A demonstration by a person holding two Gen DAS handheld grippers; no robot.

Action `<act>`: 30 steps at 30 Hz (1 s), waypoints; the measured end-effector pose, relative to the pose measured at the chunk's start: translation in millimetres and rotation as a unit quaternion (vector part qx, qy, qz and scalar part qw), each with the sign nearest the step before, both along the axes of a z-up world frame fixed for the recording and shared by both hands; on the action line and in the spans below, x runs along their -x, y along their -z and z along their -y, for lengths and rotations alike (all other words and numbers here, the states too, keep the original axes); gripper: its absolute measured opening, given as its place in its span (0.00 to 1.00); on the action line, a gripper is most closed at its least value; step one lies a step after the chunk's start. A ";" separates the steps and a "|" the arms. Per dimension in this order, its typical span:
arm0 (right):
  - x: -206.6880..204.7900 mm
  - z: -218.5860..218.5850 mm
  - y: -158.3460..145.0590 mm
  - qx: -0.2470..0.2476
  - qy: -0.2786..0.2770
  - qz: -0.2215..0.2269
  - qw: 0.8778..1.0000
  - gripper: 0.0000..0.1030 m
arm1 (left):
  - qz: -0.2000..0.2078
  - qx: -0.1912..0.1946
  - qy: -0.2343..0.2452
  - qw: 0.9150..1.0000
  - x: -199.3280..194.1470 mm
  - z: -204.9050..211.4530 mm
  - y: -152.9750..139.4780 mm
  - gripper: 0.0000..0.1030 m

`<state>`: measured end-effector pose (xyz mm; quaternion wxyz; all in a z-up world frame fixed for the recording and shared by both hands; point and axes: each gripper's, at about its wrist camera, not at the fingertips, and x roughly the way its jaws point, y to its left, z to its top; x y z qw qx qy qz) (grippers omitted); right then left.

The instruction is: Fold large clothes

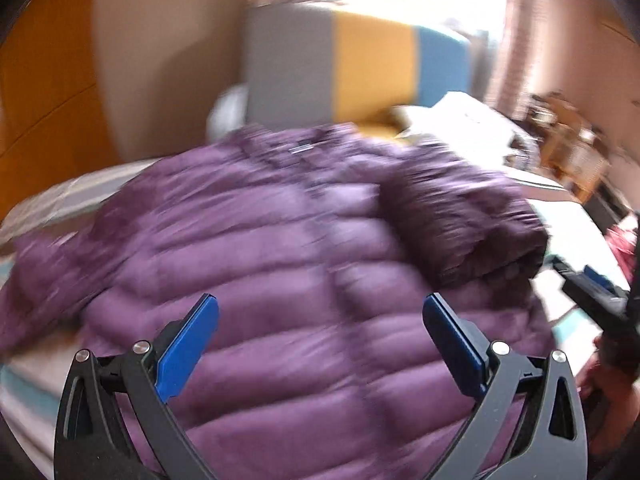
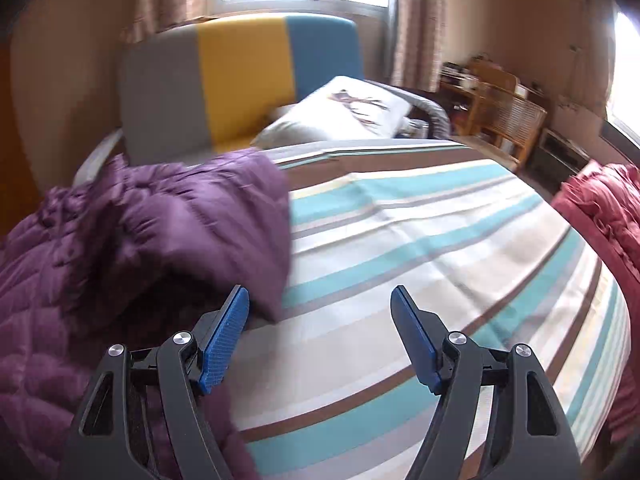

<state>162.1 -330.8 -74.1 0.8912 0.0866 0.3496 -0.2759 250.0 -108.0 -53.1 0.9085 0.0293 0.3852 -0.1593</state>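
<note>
**Legible markings: none found**

No text, brand, number or sign can be read in either wrist view. A small pale tab at the collar of the purple jacket (image 1: pixel 280 240), toward the headboard end of the bed, may be a label, but motion blur leaves it unreadable. The pillow (image 2: pixel 340 112) near the head of the bed carries a dark printed motif; it appears to be a picture, with no lettering discernible.
</note>
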 end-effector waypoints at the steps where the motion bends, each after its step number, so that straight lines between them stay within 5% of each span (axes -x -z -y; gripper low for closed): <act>1: 3.4 2.9 1.6 -0.003 0.006 0.001 1.000 0.71 | 0.007 0.007 0.021 1.000 -3.4 14.4 -1.5 0.98; 10: -6.4 -8.9 8.5 0.022 0.006 -0.004 1.000 0.71 | 0.045 -0.066 0.095 0.992 -35.0 119.2 13.5 0.94; 12: -7.1 -11.8 9.7 0.027 -0.002 -0.008 1.000 0.71 | 0.040 -0.083 0.105 0.990 -42.5 125.2 23.7 0.62; 15: -14.4 -13.1 11.1 0.029 -0.004 -0.013 0.999 0.71 | 0.014 -0.041 0.083 0.996 -53.2 102.7 27.2 0.31; 20: -15.1 -9.8 13.8 0.023 -0.002 -0.015 1.000 0.71 | -0.001 0.030 0.009 1.000 -57.5 41.1 26.1 0.14; 25: -11.9 -7.3 13.1 0.015 -0.001 -0.007 1.000 0.71 | -0.032 0.109 -0.047 0.992 -56.7 -11.5 40.1 0.17; 26: -11.2 -7.0 13.1 0.014 -0.001 -0.005 1.000 0.71 | -0.041 0.134 -0.051 0.989 -57.4 -20.3 44.4 0.32; 27: -10.8 -6.9 12.9 0.014 0.000 -0.005 1.000 0.71 | -0.047 0.147 -0.054 0.987 -58.2 -25.8 47.2 0.60; 29: -10.0 -7.7 12.1 0.016 -0.001 -0.002 1.000 0.71 | -0.039 0.169 -0.066 0.983 -58.4 -32.5 47.5 0.82; 30: -9.3 -8.3 11.6 0.017 -0.002 0.000 1.000 0.71 | -0.031 0.170 -0.074 0.982 -58.7 -34.2 46.4 0.83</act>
